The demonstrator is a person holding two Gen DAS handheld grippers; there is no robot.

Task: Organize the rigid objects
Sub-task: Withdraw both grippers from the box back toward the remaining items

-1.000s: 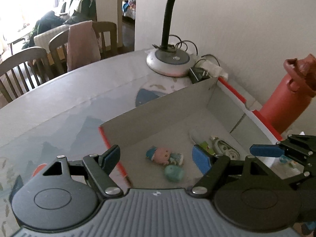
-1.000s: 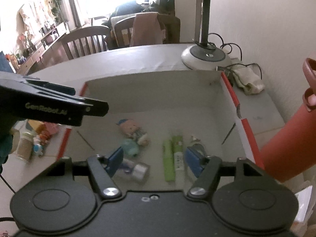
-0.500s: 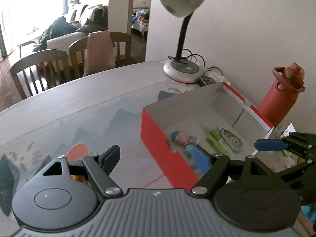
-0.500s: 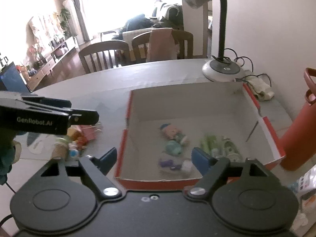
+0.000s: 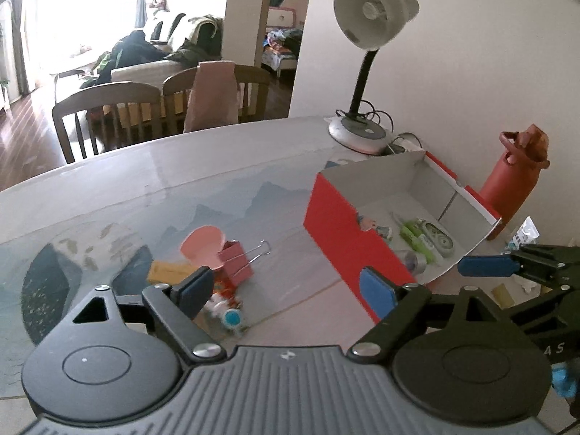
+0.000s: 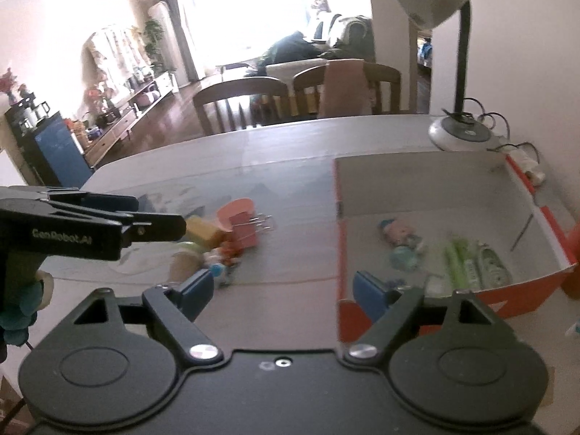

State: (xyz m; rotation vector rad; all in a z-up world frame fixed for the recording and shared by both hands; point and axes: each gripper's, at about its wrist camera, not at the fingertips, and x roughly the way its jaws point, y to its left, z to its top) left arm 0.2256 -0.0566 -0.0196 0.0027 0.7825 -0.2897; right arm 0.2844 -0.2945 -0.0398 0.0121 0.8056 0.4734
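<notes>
Now we hold both left tongs [image 5: 286, 284] and right tongs [image 6: 279, 288] apart and empty, eyeing the pink metal binder clip [image 5: 237, 259] at centre-left on the desk [image 5: 145, 188]: light, stiff, best pinched across its body.

"GenRobot.AI" on left gripper [image 6: 159, 223] — white lettering (side of arm)
</notes>
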